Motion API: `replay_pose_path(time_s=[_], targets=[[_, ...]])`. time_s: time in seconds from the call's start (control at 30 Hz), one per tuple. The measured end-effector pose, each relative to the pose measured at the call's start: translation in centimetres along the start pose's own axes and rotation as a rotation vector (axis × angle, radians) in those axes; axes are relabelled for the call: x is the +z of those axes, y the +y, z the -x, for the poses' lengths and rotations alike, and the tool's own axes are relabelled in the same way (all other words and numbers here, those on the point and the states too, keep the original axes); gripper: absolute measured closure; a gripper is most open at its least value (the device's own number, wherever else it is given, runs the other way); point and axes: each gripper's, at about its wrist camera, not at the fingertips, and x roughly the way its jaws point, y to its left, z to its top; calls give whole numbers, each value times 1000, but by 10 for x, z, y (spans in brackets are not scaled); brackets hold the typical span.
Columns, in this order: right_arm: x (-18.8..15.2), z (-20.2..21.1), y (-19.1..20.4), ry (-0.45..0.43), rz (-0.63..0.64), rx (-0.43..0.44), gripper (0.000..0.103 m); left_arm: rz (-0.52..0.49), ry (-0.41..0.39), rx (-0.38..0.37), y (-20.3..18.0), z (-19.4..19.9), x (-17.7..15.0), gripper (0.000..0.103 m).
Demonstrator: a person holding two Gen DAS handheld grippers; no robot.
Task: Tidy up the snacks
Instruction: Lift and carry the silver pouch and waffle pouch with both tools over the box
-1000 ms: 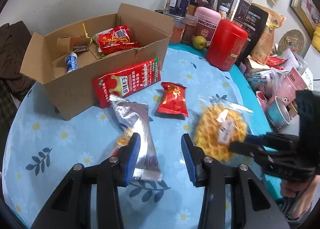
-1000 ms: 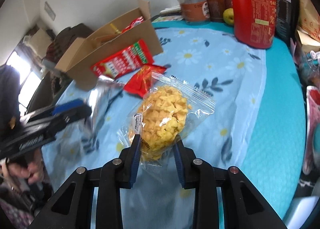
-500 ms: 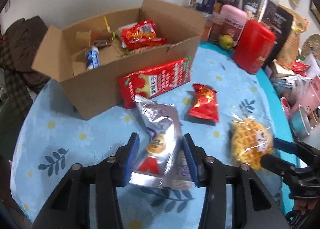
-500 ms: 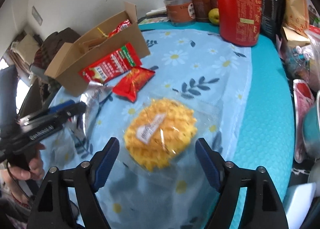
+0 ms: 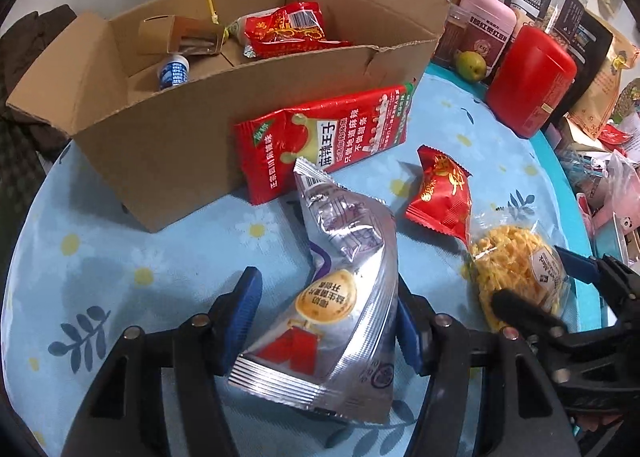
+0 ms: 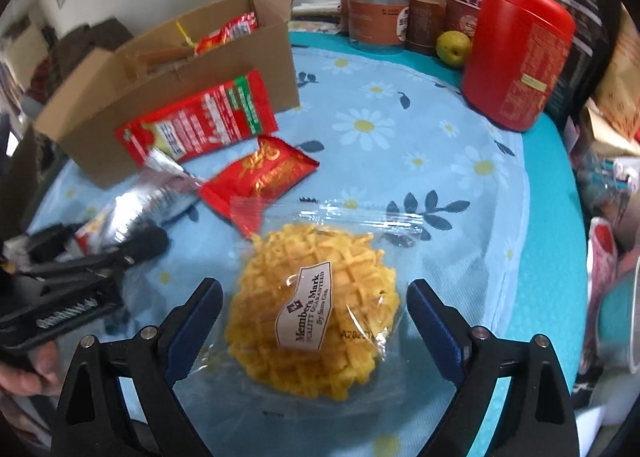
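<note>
A silver snack pouch (image 5: 340, 289) lies between the fingers of my left gripper (image 5: 326, 317); the jaws stand wide around it with a gap at the left pad, and I cannot tell whether they grip it. It also shows in the right wrist view (image 6: 148, 197). My right gripper (image 6: 314, 329) is open around a clear-wrapped yellow waffle cake (image 6: 316, 309), also in the left wrist view (image 5: 516, 273). A small red packet (image 5: 442, 193) and a long red bag (image 5: 324, 141) lie by the open cardboard box (image 5: 172, 145).
The box holds a red snack bag (image 5: 292, 31) and a small bottle (image 5: 174, 71). A red canister (image 5: 532, 81), a pink jar (image 5: 486, 27), a green fruit (image 5: 472, 65) and several jars stand at the back. Cluttered bags line the right edge of the flowered cloth (image 6: 400, 129).
My right gripper has opened and let go of the waffle cake, which now lies flat. My left gripper has moved forward around the silver pouch, toward the box.
</note>
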Motion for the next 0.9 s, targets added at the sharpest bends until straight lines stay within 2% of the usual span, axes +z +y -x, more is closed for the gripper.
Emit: replay_pose_path(time_s=[0.17,0.27,0.5,0.7,0.9], targets=[[-5,-12,3,36,16,-15,9,-39,-26,10,-3,-1,1,41],[-9,-12,5,19,46,-44,9,-61,-24,13,-5,-4,2,41],[-16,-6,7,1,79,-46,18,-98,-25,12,-13,-3,0,65],[-23,2,11,-19,116,-32,25,-100,-15,-4,-16,3,-7,65],[-34,15,6,-50,107,-25,27,-91,-10,-22,-23,14,-20,65]])
